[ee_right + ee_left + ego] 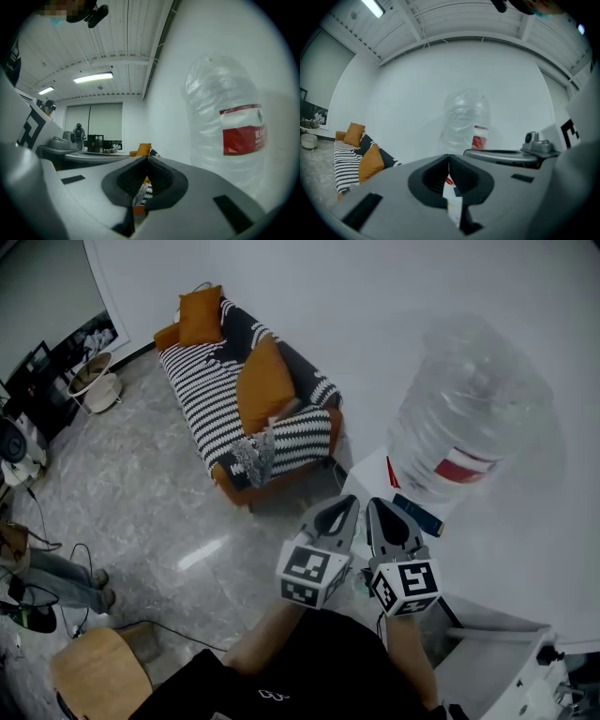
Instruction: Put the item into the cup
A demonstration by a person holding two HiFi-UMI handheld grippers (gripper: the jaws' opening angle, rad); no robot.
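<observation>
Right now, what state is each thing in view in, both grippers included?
Left gripper: jaws shut, nothing between them.
Right gripper: jaws shut, nothing between them.
Water bottle: seated on the white dispenser; fill level unclear.
Sofa: draped in a striped throw, orange cushions on it.
Cup: none in view.

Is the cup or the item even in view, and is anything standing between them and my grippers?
No cup or item shows in any view, so no path can be judged. The left gripper and right gripper are shut, empty, side by side before the water bottle.
</observation>
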